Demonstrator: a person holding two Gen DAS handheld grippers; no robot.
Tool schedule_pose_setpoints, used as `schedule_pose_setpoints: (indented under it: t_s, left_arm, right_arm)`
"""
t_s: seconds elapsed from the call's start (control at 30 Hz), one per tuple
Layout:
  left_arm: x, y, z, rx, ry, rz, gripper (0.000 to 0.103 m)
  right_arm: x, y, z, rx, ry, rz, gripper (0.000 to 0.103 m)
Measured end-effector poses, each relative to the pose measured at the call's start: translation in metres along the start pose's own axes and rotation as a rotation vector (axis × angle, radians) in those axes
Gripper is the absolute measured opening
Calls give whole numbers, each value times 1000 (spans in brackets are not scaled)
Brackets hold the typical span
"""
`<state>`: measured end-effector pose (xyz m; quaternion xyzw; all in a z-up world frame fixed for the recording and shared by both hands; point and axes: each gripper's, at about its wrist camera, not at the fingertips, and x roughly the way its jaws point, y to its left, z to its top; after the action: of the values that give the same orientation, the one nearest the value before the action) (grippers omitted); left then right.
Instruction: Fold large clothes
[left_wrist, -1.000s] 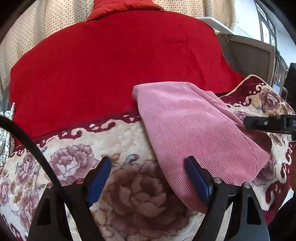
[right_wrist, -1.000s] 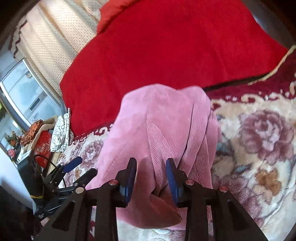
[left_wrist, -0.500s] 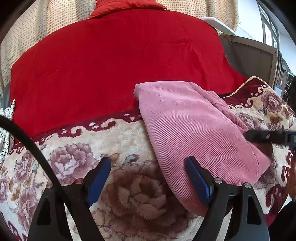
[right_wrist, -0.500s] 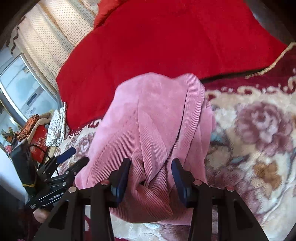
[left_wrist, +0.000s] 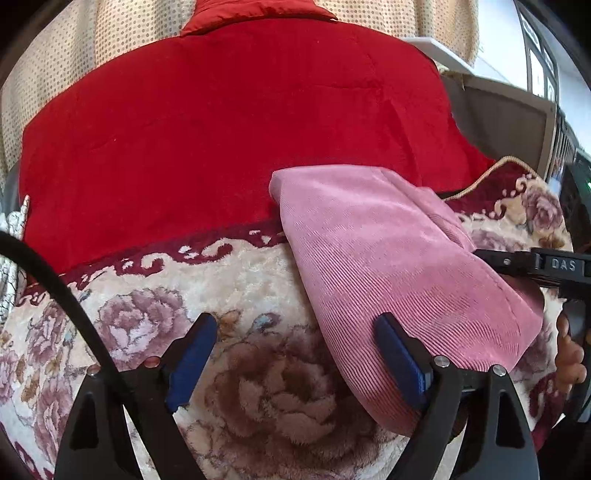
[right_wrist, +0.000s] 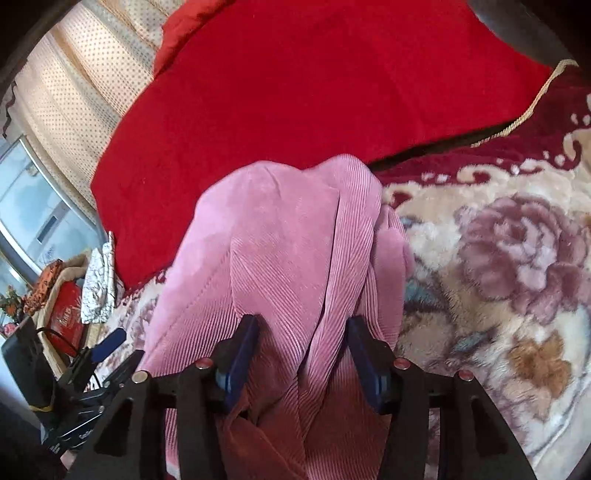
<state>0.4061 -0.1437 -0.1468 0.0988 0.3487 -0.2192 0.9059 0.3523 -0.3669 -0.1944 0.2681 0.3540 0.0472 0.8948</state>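
Note:
A folded pink corduroy garment (left_wrist: 388, 266) lies on a floral blanket (left_wrist: 236, 288). It also shows in the right wrist view (right_wrist: 273, 236). My left gripper (left_wrist: 295, 350) is open and empty over the blanket, with its right finger at the garment's near-left edge. My right gripper (right_wrist: 301, 347) is open, and a raised fold of the garment's near end sits between its blue pads (right_wrist: 240, 354). The right gripper shows at the right edge of the left wrist view (left_wrist: 517, 260).
A large red blanket (left_wrist: 221, 125) covers the far half of the bed, under the garment's far end. Dotted curtains (right_wrist: 70, 85) hang behind. A window (right_wrist: 29, 206), a red box (right_wrist: 66, 314) and a patterned cloth (right_wrist: 98, 284) stand left of the bed.
My right gripper's jaws have widened around the garment's fold, from nearly closed to open. The left gripper has stayed open and almost still.

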Motion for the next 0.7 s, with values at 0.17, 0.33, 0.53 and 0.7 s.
schedule_pose_setpoints:
  t_s: [0.17,0.33,0.53,0.7]
  left_arm:
    - [0,31,8,-155,-50,8,88]
    - [20,25,10,-167,-21,31,88]
    - [33,-6,-1,-32,-12,63,88]
    - [27,3,-1,-73,-26,52,88]
  right_arm:
    - [-29,-3,1,11,-120,15,55]
    - [-47,3,3,-1,-209,73,55]
    - [1,9,-1,-13,6,73,55]
    - [-1,4,1,17,-7,99,55]
